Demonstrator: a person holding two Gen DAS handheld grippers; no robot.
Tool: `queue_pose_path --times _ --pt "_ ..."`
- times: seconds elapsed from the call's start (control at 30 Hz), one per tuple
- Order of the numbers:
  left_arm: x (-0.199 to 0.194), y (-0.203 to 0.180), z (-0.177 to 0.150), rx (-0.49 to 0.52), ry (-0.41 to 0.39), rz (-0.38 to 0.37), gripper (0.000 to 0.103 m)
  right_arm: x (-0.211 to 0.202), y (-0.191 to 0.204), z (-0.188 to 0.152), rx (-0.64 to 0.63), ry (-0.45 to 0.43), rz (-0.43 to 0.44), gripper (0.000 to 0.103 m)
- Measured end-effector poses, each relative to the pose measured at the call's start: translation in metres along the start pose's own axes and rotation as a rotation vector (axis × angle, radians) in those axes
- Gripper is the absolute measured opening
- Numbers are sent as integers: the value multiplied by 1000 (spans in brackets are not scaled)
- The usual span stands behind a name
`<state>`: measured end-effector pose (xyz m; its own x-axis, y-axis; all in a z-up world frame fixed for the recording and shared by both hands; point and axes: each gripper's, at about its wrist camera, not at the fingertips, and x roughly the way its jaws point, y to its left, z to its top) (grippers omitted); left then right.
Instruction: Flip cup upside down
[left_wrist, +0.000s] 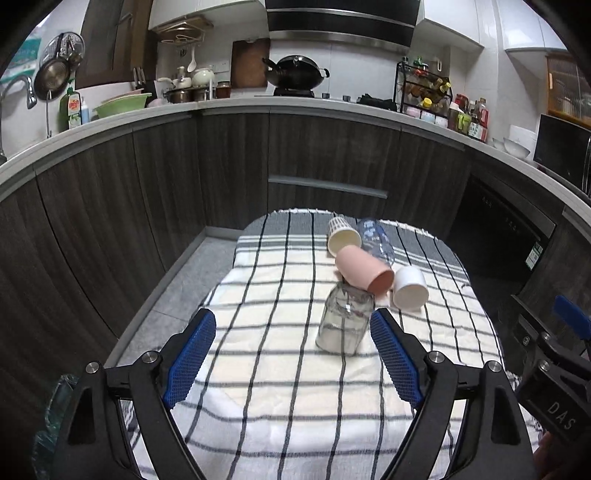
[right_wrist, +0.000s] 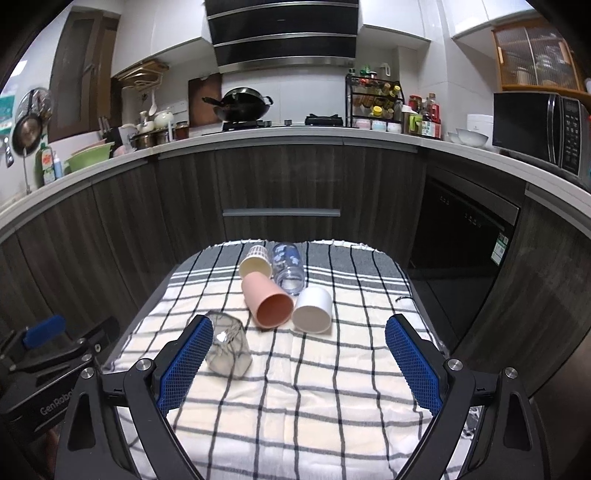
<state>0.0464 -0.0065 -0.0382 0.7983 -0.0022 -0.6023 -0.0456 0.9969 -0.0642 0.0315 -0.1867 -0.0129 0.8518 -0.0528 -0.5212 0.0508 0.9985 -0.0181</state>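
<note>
A clear glass cup (left_wrist: 345, 319) stands upside down on the checked cloth (left_wrist: 280, 373), between and just beyond my left gripper's blue fingertips; it also shows in the right wrist view (right_wrist: 228, 347). Behind it several cups lie on their sides: a pink cup (left_wrist: 365, 271), a white cup (left_wrist: 409, 287), a cream cup with a latticed base (left_wrist: 343, 236) and a clear blue-patterned glass (left_wrist: 376, 240). My left gripper (left_wrist: 293, 325) is open and empty. My right gripper (right_wrist: 299, 332) is open and empty, with the pink cup (right_wrist: 269, 304) and white cup (right_wrist: 313, 310) just ahead.
The cloth covers a small table (right_wrist: 295, 387) in front of dark kitchen cabinets (right_wrist: 280, 184). The floor (left_wrist: 173, 291) drops away on the left. My right gripper's body shows at the left view's right edge (left_wrist: 561, 369). A dishwasher (right_wrist: 461, 236) stands at the right.
</note>
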Motion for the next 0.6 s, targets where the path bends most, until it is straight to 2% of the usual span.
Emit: queue_pose_path --times 0.23,0.37,0.6 --pt "-25 1 -8 4 -50 10 87 -22 1 -6 -25 -34 -11 95" --pt "-38 -2 -9 22 -85 0 88 -41 0 -4 -26 -84 -18 95" --pt "-48 -5 -8 38 -123 -4 90 -58 -1 -1 -31 -130 -18 96"
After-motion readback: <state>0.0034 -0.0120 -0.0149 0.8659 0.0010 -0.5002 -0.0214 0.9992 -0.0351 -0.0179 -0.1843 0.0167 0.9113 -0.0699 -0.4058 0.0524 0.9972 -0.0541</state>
